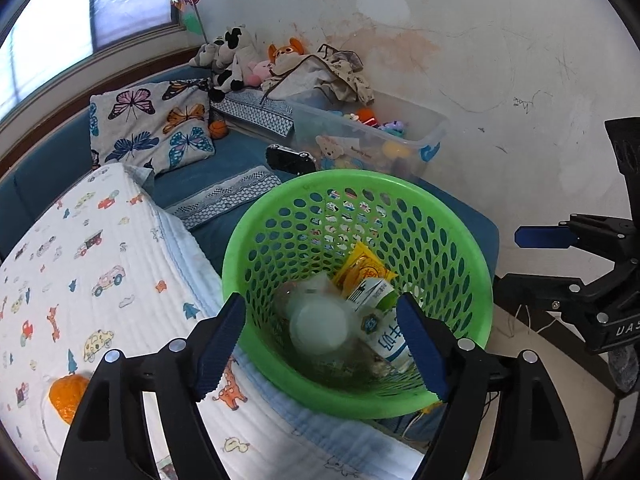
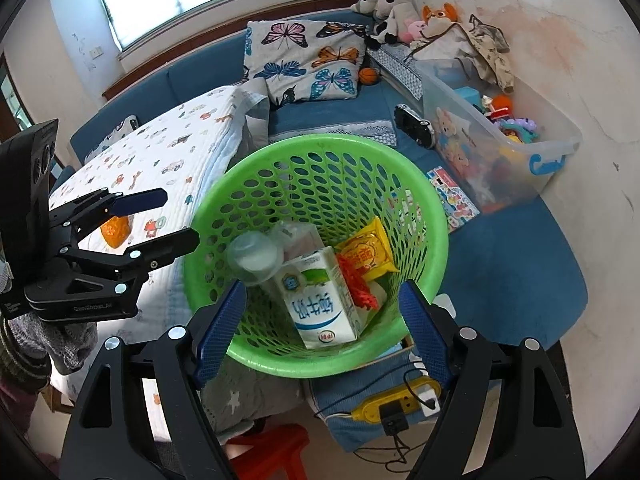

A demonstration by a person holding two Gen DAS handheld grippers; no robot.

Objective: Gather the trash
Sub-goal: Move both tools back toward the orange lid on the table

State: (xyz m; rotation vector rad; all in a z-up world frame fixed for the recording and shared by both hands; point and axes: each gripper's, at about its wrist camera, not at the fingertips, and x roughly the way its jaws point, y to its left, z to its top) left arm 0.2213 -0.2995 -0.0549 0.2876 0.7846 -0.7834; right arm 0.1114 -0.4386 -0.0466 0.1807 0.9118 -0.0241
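A green perforated basket (image 1: 476, 280) (image 2: 224, 192) stands on the bed's near edge. Inside lie a white milk carton (image 2: 320, 304) (image 1: 386, 332), a yellow snack wrapper (image 2: 368, 252) (image 1: 360, 268) and a red wrapper (image 2: 356, 276). A clear plastic cup (image 1: 320, 328) (image 2: 254, 258) looks blurred inside the basket, below my left gripper (image 1: 320, 300) (image 2: 182, 216); its jaws are open, with nothing between the pads. My right gripper (image 2: 323, 285) (image 1: 508, 258) hangs open over the basket's near rim, holding nothing. An orange crumpled thing (image 1: 66, 398) (image 2: 115, 230) lies on the car-print quilt (image 1: 100, 260).
A clear toy bin (image 2: 560, 148) stands against the stained wall at the right, with a black toy car (image 2: 414, 124) and a sticker sheet (image 2: 452, 196) beside it. A butterfly pillow (image 2: 304, 60) and plush toys (image 2: 396, 8) lie behind. A yellow power strip (image 2: 396, 400) and red stool (image 2: 272, 452) are below the bed edge.
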